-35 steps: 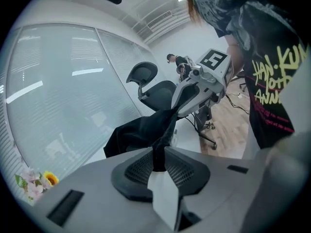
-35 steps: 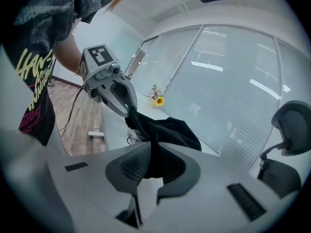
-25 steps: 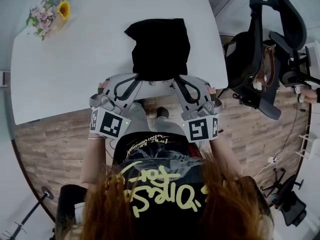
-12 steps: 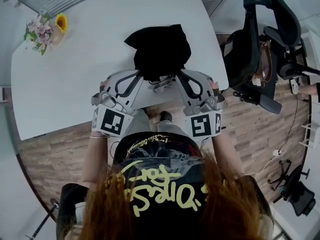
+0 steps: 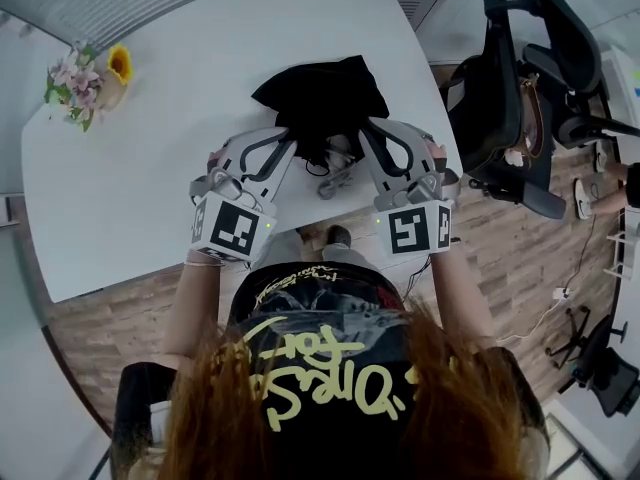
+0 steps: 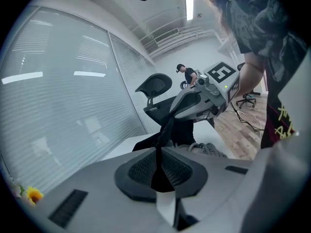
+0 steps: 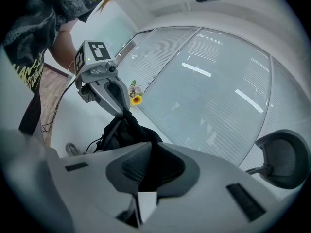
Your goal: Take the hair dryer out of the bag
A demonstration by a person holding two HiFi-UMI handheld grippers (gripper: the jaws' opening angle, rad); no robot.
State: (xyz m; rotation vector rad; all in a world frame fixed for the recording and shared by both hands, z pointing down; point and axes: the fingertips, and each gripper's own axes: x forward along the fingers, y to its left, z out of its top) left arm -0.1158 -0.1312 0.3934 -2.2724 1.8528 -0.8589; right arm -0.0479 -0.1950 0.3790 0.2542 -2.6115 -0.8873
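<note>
Bright, even indoor light; a ceiling strip lamp (image 6: 188,1) glares in the left gripper view, and streaks reflect off the glass wall (image 7: 218,81). The white worktop (image 5: 150,168) is nearly washed out, shadows soft. The bag (image 5: 320,98) reads as detailless black. Fisheye bending warps every view; both gripper views have black corners
</note>
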